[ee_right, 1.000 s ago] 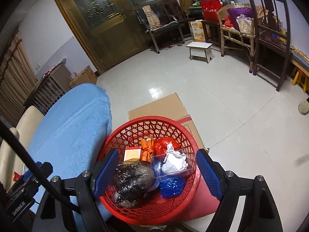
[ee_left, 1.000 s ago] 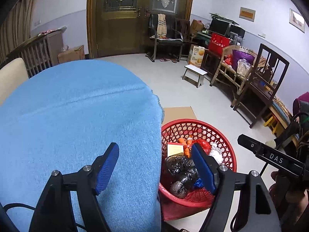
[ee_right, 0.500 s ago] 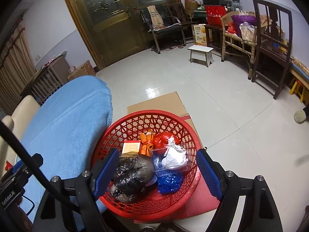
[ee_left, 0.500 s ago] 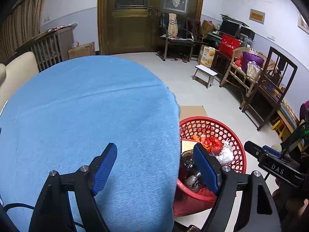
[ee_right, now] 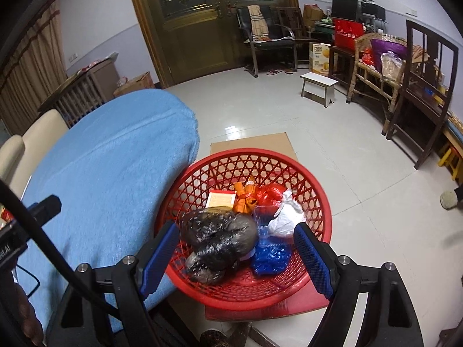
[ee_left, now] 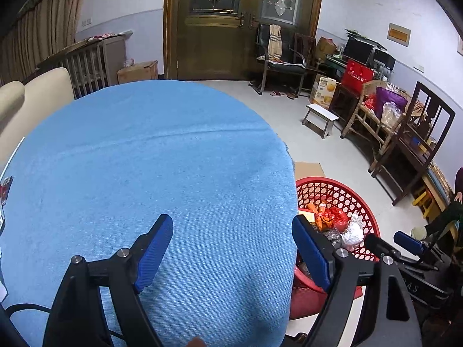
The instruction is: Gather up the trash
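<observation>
Left wrist view: the left gripper (ee_left: 233, 245) hangs over the blue-covered worktop (ee_left: 150, 167), fingers apart and holding nothing.

Right wrist view: the right gripper (ee_right: 237, 253), fingers apart, hangs above the red basket (ee_right: 315, 202) holding the trash (ee_right: 222, 238), beside the worktop.

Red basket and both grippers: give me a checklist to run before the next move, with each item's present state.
1. Left gripper open and holding nothing: ok.
2. Right gripper open and holding nothing: ok.
3. Red basket upright on the cardboard, beside the blue cloth: ok.
4. Trash inside the basket, including the black bag and white bag: ok.
5. Blue cloth ahead of the left gripper free of trash: ok; something red shows at its far left edge, cannot tell what.
6. Trash left elsewhere in the room: cannot tell.
</observation>
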`<state>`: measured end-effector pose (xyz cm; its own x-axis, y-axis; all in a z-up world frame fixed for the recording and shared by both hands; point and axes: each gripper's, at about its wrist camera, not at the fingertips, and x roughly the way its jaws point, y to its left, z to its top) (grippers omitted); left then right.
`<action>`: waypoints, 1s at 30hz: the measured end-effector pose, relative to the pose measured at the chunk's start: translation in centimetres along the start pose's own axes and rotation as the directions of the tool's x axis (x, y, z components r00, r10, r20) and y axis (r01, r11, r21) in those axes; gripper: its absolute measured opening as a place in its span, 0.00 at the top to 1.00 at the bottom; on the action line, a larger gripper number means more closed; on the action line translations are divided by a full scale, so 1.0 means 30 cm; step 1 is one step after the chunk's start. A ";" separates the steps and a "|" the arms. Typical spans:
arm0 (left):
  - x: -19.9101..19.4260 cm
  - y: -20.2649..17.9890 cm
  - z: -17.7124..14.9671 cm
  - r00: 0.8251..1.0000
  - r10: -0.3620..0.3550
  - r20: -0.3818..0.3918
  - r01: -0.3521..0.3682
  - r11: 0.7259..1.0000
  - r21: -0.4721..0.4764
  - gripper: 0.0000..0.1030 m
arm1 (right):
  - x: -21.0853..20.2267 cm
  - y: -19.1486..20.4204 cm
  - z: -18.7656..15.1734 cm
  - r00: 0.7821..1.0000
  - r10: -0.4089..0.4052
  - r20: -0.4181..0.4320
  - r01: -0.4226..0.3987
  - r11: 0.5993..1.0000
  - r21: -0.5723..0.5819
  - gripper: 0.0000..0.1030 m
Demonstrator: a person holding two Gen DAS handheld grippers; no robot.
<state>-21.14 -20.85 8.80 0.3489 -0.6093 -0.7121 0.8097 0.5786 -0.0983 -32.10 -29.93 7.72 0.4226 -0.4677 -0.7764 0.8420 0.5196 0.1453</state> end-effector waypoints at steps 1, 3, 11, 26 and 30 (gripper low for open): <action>-0.002 0.002 -0.002 1.000 0.000 0.001 0.000 1.000 -0.003 0.18 | -0.001 0.003 -0.006 1.000 0.000 -0.001 0.000 1.000 -0.003 0.18; -0.004 0.010 -0.005 1.000 0.002 0.000 -0.002 1.000 -0.006 0.18 | 0.002 0.009 -0.017 1.000 -0.001 -0.005 0.001 1.000 -0.010 0.18; -0.002 0.031 0.000 1.000 0.026 -0.007 -0.026 0.999 -0.023 0.18 | 0.021 0.026 -0.038 1.000 0.001 -0.021 -0.002 1.000 -0.019 0.18; -0.017 0.028 -0.001 0.998 0.065 0.002 -0.065 0.998 0.000 0.18 | 0.017 0.017 -0.044 1.000 -0.001 -0.013 0.001 1.000 0.002 0.18; -0.015 0.044 -0.007 0.997 0.073 0.002 -0.073 0.997 -0.008 0.18 | 0.012 0.021 -0.045 1.000 -0.005 -0.007 0.005 1.000 -0.002 0.18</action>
<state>-20.32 -19.71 8.84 0.4076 -0.5664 -0.7163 0.7785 0.6255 -0.0516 -31.87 -28.79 6.71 0.4161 -0.4651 -0.7813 0.8432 0.5190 0.1400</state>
